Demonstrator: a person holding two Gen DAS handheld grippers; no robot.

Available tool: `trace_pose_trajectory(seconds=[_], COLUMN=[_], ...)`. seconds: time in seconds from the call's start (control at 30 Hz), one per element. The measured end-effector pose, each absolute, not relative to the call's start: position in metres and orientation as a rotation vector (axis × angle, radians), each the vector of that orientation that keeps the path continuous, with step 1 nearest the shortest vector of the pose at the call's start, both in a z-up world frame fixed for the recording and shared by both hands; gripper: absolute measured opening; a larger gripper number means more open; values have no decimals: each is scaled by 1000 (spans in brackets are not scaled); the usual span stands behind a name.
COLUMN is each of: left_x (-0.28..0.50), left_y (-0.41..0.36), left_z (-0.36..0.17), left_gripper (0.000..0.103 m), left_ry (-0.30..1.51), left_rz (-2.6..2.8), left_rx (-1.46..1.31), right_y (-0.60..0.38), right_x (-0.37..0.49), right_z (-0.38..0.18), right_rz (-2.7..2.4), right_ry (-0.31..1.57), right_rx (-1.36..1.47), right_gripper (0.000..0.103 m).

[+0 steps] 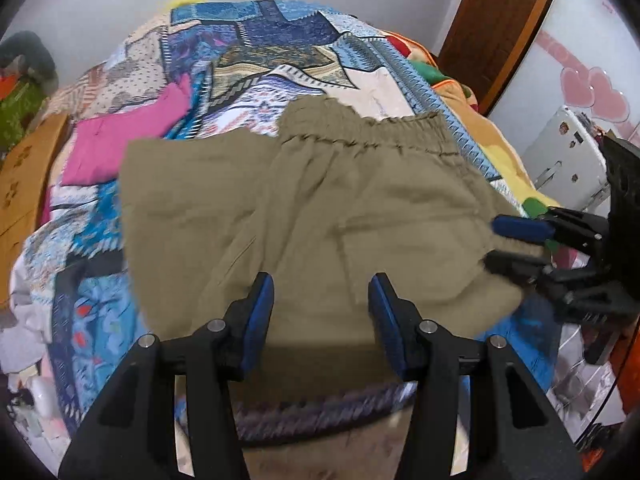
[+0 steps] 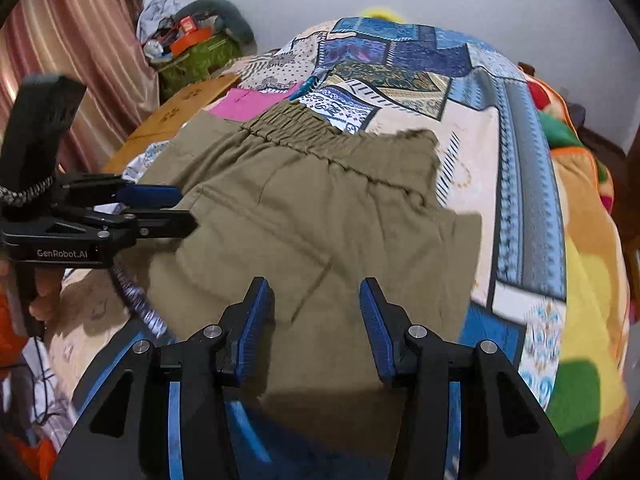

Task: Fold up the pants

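Your left gripper [image 1: 322, 316] fills the bottom centre of the left wrist view. Its jaws stand apart, part-way open, with nothing clamped; the blue pads [image 1: 260, 320] hover over olive cloth. Your right gripper [image 2: 316, 320] sits at the bottom centre of the right wrist view, jaws likewise apart and empty above the same cloth.

The olive pants [image 1: 320, 216] lie folded across the middle of both frames on the patchwork bedspread [image 1: 256, 52]. The elastic waistband [image 1: 380, 136] runs along the far edge of the pants.

Beyond the pants, a pink garment [image 1: 116, 148] rests in the left centre of the left wrist view. A cardboard box [image 2: 180, 112] appears at upper left in the right wrist view.
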State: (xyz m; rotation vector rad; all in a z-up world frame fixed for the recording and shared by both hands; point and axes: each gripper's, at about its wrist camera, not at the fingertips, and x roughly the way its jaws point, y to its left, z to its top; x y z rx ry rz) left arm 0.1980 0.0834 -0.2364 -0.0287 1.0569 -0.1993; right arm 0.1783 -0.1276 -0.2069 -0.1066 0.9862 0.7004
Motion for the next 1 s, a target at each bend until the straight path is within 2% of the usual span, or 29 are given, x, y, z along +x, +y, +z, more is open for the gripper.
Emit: trace_pose_trajectory(seconds=[0.4,0.5,0.7,0.83,1.0], left_x=[153,150,175,202,228], left_y=[137,158,183,187,181], left_z=[-237,-232,-228,-245,-263], left_gripper=[52,52,55,56,56], left_ry=[1065,1055,1048,1096,1135], left_rz=[-30,32,40,12,-34], left_rx=[-79,-87,-182,-224,-256], right_y=[-169,-181,-198,-201,-192], right_x=[148,146,161,179,204], right_z=[-200,-200,-193,-194,-212], right_rz=[618,599,518,492,503], right_ry=[983,994,982,975,1031], right_rx=[-62,-68,-55,36,125], right_gripper=[43,49,50,63,63])
